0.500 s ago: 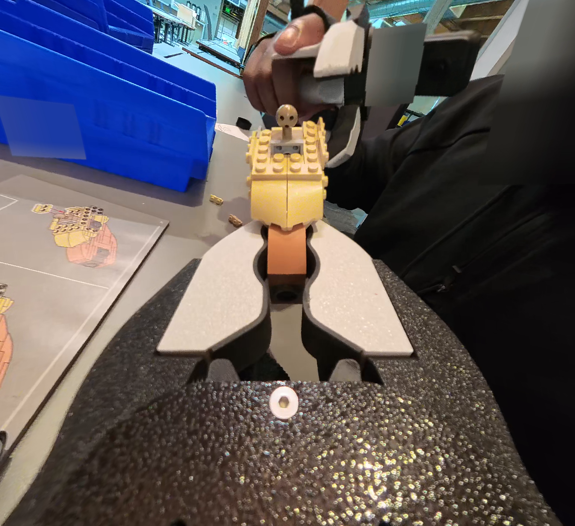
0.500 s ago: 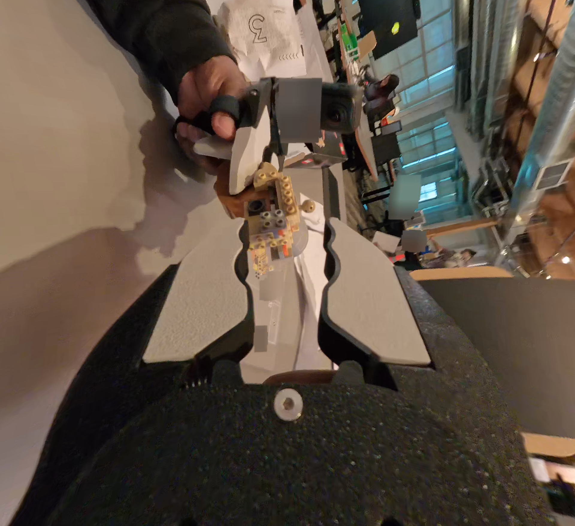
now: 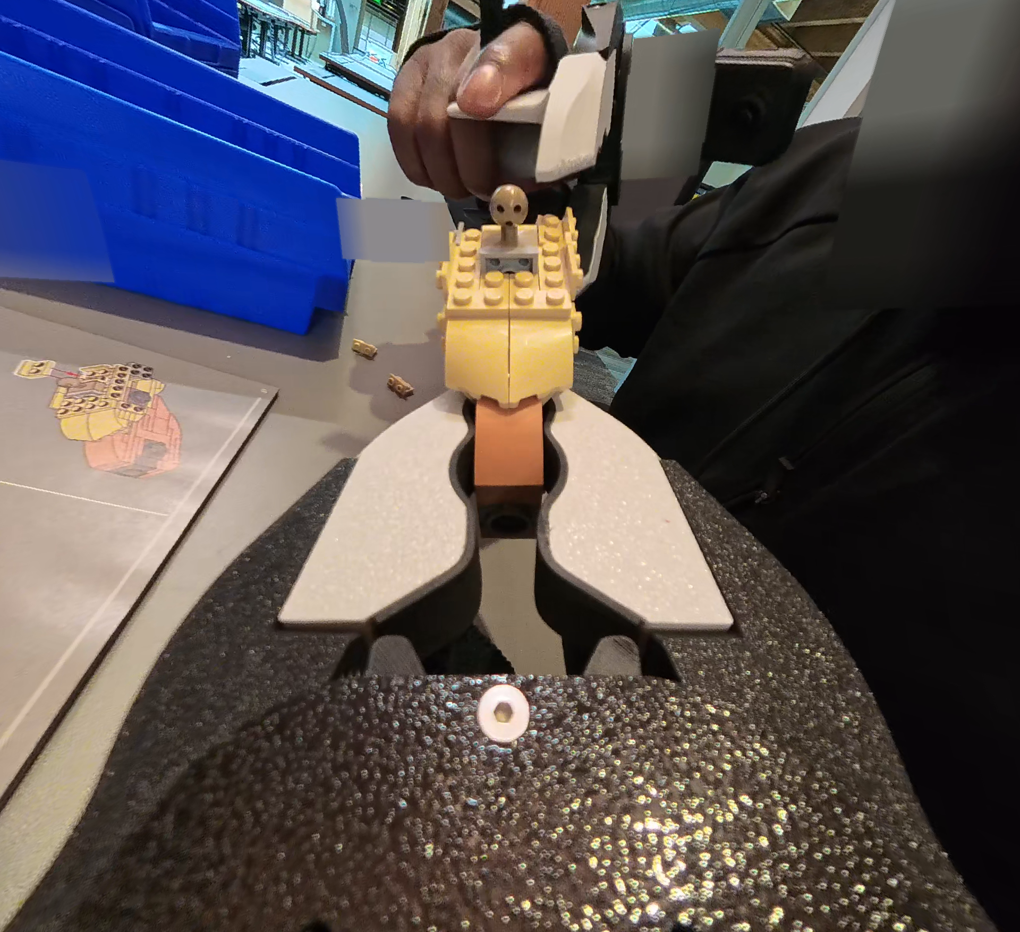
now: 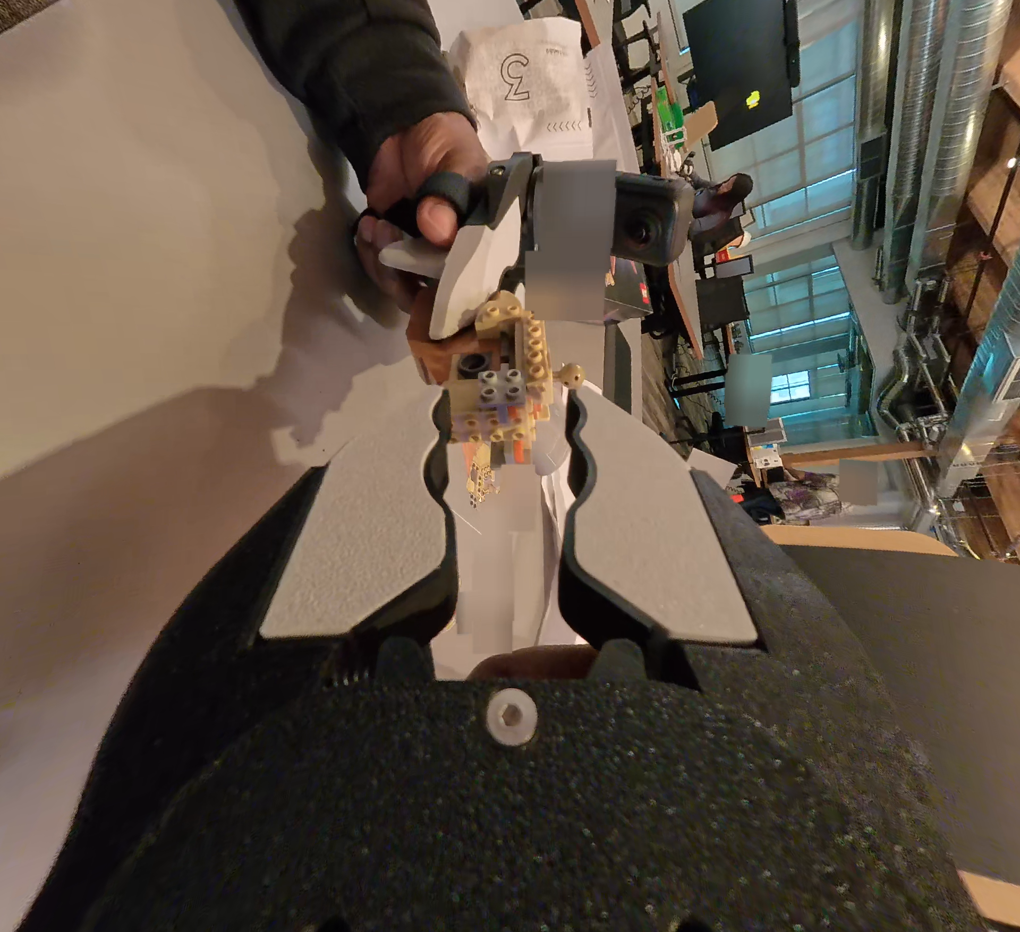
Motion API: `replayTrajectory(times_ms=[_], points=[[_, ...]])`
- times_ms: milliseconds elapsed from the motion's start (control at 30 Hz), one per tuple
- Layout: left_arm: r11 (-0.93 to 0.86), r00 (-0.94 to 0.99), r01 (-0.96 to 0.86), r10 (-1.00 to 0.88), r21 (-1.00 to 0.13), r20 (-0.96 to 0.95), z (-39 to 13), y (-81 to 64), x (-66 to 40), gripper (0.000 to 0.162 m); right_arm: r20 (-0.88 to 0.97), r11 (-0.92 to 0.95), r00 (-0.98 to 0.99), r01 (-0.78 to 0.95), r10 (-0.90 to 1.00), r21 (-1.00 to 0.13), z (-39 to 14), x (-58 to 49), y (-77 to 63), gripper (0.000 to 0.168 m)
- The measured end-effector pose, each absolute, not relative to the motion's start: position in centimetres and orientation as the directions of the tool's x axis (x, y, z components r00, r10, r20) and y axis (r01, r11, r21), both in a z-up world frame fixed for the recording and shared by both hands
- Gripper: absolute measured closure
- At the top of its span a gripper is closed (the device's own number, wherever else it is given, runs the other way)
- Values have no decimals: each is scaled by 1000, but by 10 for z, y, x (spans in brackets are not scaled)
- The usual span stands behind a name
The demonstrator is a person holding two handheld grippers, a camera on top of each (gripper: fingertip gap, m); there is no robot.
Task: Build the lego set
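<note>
At the far left of the left wrist view stand blue storage bins (image 3: 165, 177), and in front of them an instruction sheet (image 3: 127, 464) lies flat on the grey table (image 3: 342, 370). Two small tan pieces (image 3: 365, 349) lie loose on the table just left of the model. In the middle, the left gripper (image 3: 509, 409) is closed on the orange-brown base of the lego model (image 3: 510, 331), holding it above the table. The model's long axis runs straight away from this camera, studs up, with a tan ball-topped post (image 3: 508, 207) standing upright on a grey plate. Behind it a hand (image 3: 469, 111) holds the right gripper's handle.

The right wrist view is rolled sideways and alone shows the model's rear end (image 4: 499, 381), grey studs facing the camera, the post pointing right. Here the right gripper (image 4: 505, 409) gapes wide and grips nothing, its tips flanking the model. Behind lies a white paper bag (image 4: 524, 78).
</note>
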State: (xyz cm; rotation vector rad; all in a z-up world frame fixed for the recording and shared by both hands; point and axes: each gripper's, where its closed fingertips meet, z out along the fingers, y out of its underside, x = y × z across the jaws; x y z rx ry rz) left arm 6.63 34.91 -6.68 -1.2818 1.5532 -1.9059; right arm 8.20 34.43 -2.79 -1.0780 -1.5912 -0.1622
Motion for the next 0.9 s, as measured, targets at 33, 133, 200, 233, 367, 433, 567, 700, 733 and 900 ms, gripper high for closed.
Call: replayTrajectory(times_ms=[33,133,200,233,367,433,567,700,733,900], points=[[-330,-520,-252,-747,-910,415,-67,349,66,144,835,570,73,698,546,-434,-28,82,344,129],[-335,-521,-253,-744,-908,419,-66,350,66,144,831,574,83,686,549,-447,-25,81,344,130],[-334,-522,-257,-742,-907,421,-67,349,66,144,828,574,90,679,554,-457,-24,81,345,131],[-333,-522,-259,-741,-907,422,-67,349,66,144,826,575,90,675,557,-461,-24,81,345,132],[-329,-526,-262,-739,-907,420,-67,348,66,144,819,587,80,659,568,-470,-25,80,342,133],[-324,-529,-265,-738,-908,418,-68,347,66,144,815,593,70,651,576,-475,-26,79,340,133],[-319,-535,-266,-736,-910,415,-68,346,66,144,813,605,40,646,581,-465,-28,79,338,133],[-316,-541,-269,-732,-910,414,-68,344,65,144,818,614,14,653,575,-443,-29,79,338,133],[-315,-542,-269,-732,-910,413,-68,344,65,144,819,616,11,653,574,-441,-29,79,338,133],[-314,-548,-273,-726,-910,415,-68,343,65,144,822,624,1,651,569,-433,-29,78,338,135]])
